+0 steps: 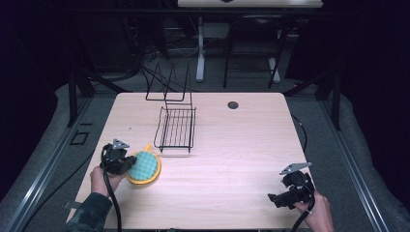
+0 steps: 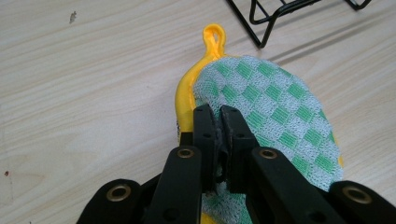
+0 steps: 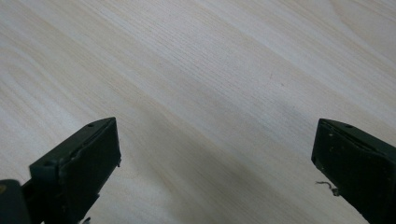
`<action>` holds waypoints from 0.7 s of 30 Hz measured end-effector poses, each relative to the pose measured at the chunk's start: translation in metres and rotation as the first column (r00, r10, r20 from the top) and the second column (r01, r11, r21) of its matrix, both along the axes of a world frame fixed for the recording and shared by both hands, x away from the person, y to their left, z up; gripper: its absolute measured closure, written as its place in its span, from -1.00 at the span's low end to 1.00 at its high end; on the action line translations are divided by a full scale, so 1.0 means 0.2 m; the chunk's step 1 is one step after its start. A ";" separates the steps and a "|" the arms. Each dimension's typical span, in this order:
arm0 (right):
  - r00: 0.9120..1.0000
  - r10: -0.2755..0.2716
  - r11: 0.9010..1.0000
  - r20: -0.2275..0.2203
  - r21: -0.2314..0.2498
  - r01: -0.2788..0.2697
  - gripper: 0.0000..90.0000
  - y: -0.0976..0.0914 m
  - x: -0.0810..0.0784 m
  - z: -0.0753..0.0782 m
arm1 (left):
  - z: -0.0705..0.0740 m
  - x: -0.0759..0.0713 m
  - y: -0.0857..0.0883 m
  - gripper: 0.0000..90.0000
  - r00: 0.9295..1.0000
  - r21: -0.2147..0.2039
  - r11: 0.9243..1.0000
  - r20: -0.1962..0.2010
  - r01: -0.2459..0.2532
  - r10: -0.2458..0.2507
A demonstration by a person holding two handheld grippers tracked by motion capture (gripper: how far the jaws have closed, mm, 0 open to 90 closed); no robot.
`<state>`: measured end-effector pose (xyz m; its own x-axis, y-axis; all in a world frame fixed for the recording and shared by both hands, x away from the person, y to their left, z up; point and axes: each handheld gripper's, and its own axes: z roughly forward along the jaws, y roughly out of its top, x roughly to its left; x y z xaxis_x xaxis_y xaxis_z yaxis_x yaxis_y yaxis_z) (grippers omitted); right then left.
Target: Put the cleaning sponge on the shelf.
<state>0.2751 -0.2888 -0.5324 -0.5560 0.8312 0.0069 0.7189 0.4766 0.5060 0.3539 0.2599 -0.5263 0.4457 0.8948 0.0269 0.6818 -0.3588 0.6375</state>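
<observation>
The pot holder [image 2: 275, 116] was the centre of it all: a round, flat pad with a knitted face of green and pale grey checks, edged in bright yellow, a small yellow hanging loop [image 2: 214, 36] sticking out from its rim. It lay on the near left part of the table [image 1: 232, 159], just in front of the wire rack's near end.

The left gripper [image 2: 218, 116] had it. Its two black jaws were pinched together on the pad's near edge, right where the check fabric met the yellow trim (barely a sliver of gap between the pads). In the high view the left gripper [image 1: 126, 163] sat at the pad's left side, a hand behind it.

Beyond the loop stood the wire rack [image 1: 176, 128], thin black rods forming a long, shallow basket with upright loops at its far end.

The table itself was pale, smooth wood grain, with a small dark round hole near its far edge.

Well apart, at the near right corner, the right gripper [image 1: 277, 199] rested with its jaws spread wide over bare wood, holding nothing.
</observation>
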 end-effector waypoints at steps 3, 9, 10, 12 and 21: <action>1.000 0.002 1.000 0.001 -0.001 -0.002 -0.98 0.00 0.00 0.00 | 0.01 -0.01 0.00 0.91 1.000 -0.005 1.000 0.003 0.005 -0.005; 1.000 -0.001 1.000 0.000 -0.003 0.001 -0.99 0.00 0.00 0.00 | 0.04 -0.02 0.02 0.91 1.000 -0.011 1.000 0.013 0.001 -0.001; 1.000 -0.002 1.000 0.002 -0.003 0.002 -0.99 0.00 0.00 0.00 | 0.04 -0.03 0.02 0.91 1.000 -0.012 1.000 0.022 -0.002 0.003; 1.000 -0.002 1.000 0.000 -0.003 0.002 -0.99 0.00 0.00 0.00 | 0.05 -0.03 0.03 0.91 1.000 -0.015 1.000 0.018 0.002 -0.002; 1.000 -0.001 1.000 0.001 -0.005 0.001 -0.99 0.00 0.00 0.00 | 0.07 -0.05 0.04 0.91 1.000 -0.025 1.000 0.023 0.007 -0.007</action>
